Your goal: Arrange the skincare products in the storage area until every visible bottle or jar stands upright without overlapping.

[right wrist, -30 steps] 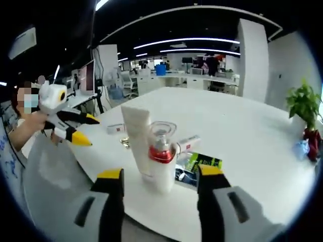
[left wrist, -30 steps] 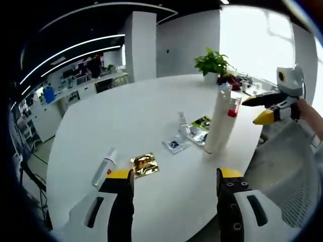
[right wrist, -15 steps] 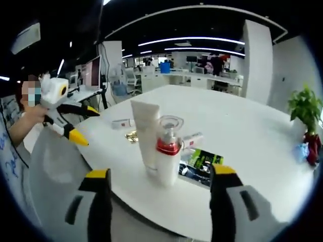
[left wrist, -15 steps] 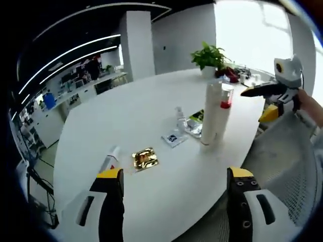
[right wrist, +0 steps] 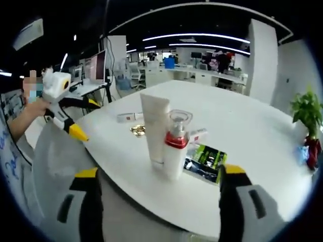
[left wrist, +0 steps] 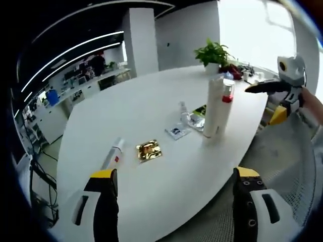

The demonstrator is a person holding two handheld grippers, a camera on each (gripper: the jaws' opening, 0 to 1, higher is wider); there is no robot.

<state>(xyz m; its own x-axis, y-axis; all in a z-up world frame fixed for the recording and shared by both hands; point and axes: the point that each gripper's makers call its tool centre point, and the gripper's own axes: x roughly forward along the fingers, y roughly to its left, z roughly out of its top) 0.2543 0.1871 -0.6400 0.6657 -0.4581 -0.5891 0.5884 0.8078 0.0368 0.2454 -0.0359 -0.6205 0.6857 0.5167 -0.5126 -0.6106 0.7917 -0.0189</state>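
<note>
Skincare products: white tube (right wrist: 155,128) and red-collared pump bottle (right wrist: 175,146) stand upright, touching, centre of right gripper view.
Small tube (left wrist: 113,154): lies flat, lower left of left gripper view.
Gold sachet (left wrist: 148,150): flat, just right of it.
Green packet (right wrist: 208,156): flat beside the bottle.
Table (left wrist: 136,106): white, round.
Left gripper (left wrist: 175,177): jaws spread wide, holding nothing.
Right gripper (right wrist: 156,174): jaws apart, empty.
</note>
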